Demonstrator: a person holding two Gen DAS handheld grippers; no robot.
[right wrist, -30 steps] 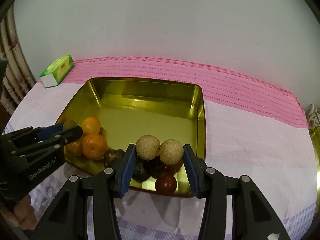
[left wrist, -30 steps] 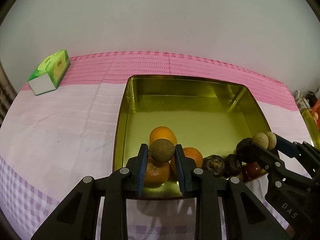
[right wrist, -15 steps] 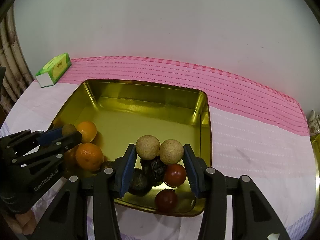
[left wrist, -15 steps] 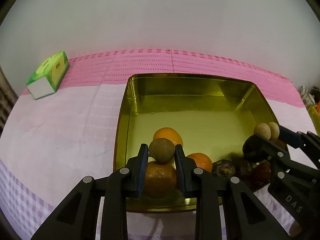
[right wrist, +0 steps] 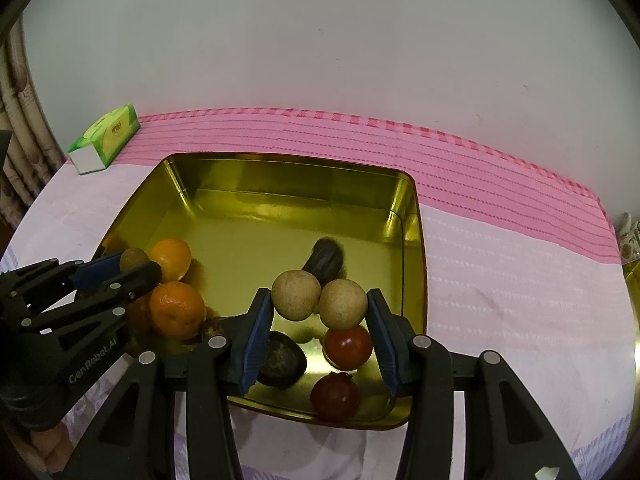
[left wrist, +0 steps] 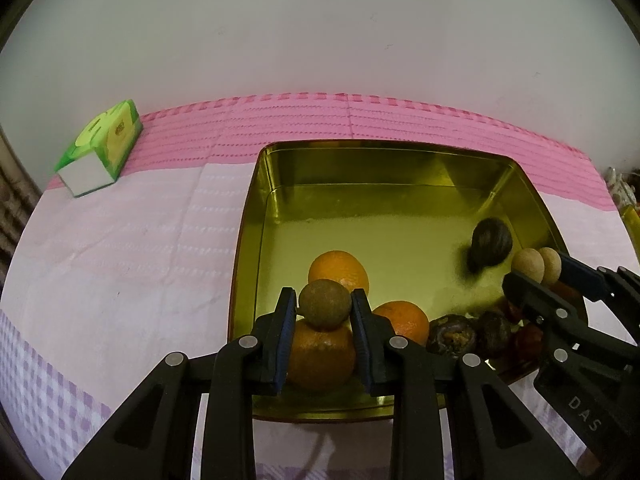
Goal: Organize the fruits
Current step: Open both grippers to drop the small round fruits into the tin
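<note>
A gold metal tray (left wrist: 245, 248) lies on the pink cloth. My left gripper (left wrist: 323, 301) holds a small brown round fruit (left wrist: 325, 304) over three oranges (left wrist: 338, 270) at the tray's near left; its jaws are opening, with the fruit still touching both pads. My right gripper (right wrist: 320, 300) is shut on two tan round fruits (right wrist: 295, 295) side by side, above two red fruits (right wrist: 347, 346) and a dark wrinkled fruit (right wrist: 282, 364) near the tray's (right wrist: 416, 240) front edge. Another dark fruit (right wrist: 325, 261), blurred, lies farther in.
A green tissue box (left wrist: 100, 148) sits at the back left of the cloth by the white wall. Each gripper shows in the other's view: the right gripper (left wrist: 536, 270) at the right, the left gripper (right wrist: 136, 264) at the left.
One dark fruit has rolled away from the pile at the front toward the tray's middle right. Both grippers have crept slightly forward over the tray, still holding their fruits.
</note>
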